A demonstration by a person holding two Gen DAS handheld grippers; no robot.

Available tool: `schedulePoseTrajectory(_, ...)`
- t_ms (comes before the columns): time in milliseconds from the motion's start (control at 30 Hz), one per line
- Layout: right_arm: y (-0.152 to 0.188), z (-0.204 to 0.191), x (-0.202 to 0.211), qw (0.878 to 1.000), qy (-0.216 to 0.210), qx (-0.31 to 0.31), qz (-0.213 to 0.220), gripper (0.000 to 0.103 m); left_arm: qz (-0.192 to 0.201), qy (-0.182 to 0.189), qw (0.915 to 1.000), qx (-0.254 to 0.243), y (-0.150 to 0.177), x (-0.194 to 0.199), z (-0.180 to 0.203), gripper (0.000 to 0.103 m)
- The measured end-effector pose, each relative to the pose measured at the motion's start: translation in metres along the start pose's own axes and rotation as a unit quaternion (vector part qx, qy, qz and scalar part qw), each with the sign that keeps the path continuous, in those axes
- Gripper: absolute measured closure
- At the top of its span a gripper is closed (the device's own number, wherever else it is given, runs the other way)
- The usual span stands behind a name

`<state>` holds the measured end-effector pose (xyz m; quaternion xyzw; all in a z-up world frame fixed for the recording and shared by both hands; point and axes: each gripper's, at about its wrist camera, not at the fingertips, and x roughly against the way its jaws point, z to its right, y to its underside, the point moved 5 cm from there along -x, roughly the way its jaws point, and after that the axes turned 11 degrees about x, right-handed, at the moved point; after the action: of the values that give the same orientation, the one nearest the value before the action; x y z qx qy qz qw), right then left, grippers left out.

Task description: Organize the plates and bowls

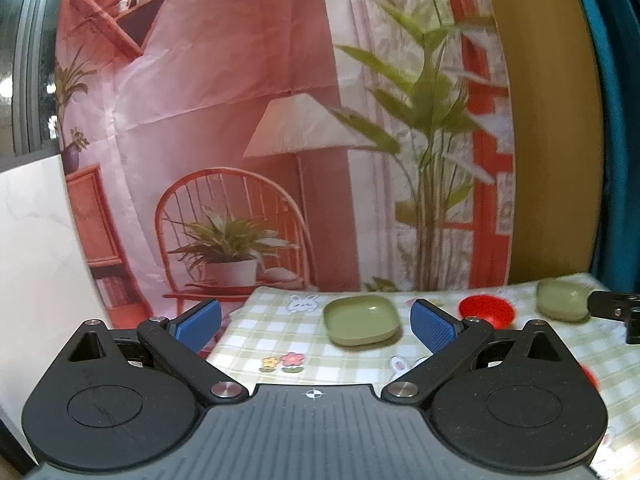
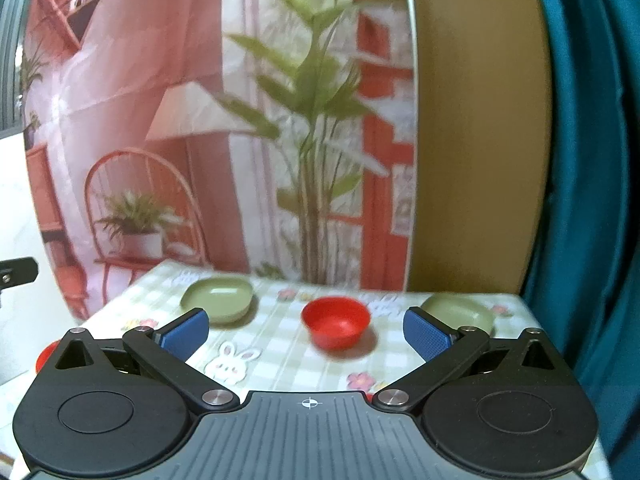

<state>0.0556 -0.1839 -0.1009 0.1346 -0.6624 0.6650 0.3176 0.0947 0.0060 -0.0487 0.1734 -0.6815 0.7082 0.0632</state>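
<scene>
Second green dish (image 2: 460,310) half hidden behind right gripper (image 2: 306,330) finger, red object at 9 o'clock cut off, both grippers level over checked tabletop (image 2: 280,344), jaws wide open and empty; left gripper (image 1: 316,322) faces square green plastic plate (image 1: 361,320), red round plastic bowl (image 2: 335,322) at 12 o'clock.

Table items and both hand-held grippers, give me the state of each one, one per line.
Left hand-held gripper: open, empty.
Right hand-held gripper: open, empty.
Left square green plastic plate: upright, empty.
Round red plastic bowl: upright, empty.
Right green plastic plate: upright, partly hidden.
</scene>
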Motion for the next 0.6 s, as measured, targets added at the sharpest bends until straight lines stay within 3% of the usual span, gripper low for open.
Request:
schedulePoseTrajectory(167,0.005,-0.008,-0.021,1.0,-0.019,0.017,-0.001,0.0,-0.006,-0.013,0.9997,-0.02,0.012,-0.018,0.001,0.001)
schedulePoseTrajectory(433,0.015,-0.019,-0.057,0.998,-0.049,0.032,-0.001,0.0,-0.053,-0.018,0.9983,-0.02,0.034,-0.056,-0.002,0.002)
schedulePoseTrajectory(600,0.03,-0.027,-0.079,0.997,-0.064,0.026,-0.037,0.0,-0.087,-0.021,0.996,-0.005,0.055,-0.077,-0.005,0.002)
